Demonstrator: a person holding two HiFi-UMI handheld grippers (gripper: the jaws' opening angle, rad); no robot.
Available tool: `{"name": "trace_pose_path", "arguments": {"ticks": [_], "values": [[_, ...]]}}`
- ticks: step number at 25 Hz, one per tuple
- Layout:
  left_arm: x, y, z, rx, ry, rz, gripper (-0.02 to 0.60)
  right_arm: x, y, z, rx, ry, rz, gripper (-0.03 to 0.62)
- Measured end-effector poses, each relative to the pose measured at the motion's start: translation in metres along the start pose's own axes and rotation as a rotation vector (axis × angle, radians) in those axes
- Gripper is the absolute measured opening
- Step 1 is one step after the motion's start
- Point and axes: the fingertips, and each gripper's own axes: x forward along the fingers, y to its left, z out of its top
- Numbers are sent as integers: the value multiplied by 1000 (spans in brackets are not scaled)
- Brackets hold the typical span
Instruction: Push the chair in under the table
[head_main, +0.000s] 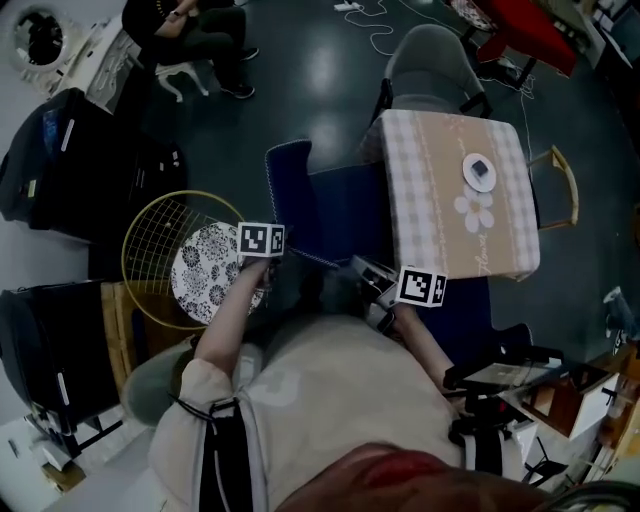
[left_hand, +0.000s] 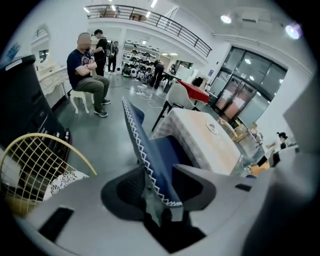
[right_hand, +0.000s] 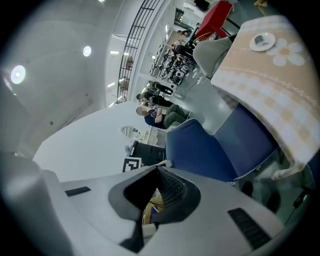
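Chair backrest (left_hand: 144, 146) edge-on between left gripper (left_hand: 159, 170) fingers (left_hand: 199, 187), table (left_hand: 200, 135) beyond.

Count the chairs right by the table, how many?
3. The blue chair on the left, a grey chair at the far end, a wooden chair on the right. A blue patch under the near edge may be another.

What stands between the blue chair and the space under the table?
Nothing visible does. The chair already sits against the table, its seat meeting the near edge. The cloth hanging there hides whatever lies underneath. The left gripper is clamped on the chair's back edge.
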Motion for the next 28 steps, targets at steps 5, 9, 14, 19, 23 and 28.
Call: {"name": "trace_pose_path", "arguments": {"ticks": [5, 9, 14, 19, 23, 28], "values": [[-27, 3, 2, -21, -115, 41, 32, 2, 10, -8, -42, 21, 37, 11], [-46, -25, 3, -4, -187, -9, 9, -2, 19, -15, -81, 39, 67, 11], [-64, -72, -1, 43, -216, -87, 9, -8, 27, -24, -91, 46, 93, 11], [-78, -114, -16, 91, -244, -134, 8, -31, 32, -30, -171, -11, 103, 11], [-97, -119, 9, 130, -338, -85, 8, -29, 54, -9, -324, -22, 158, 11], [-101, -136, -8, 150, -293, -94, 8, -50, 63, -17, -267, -74, 158, 11]]}}
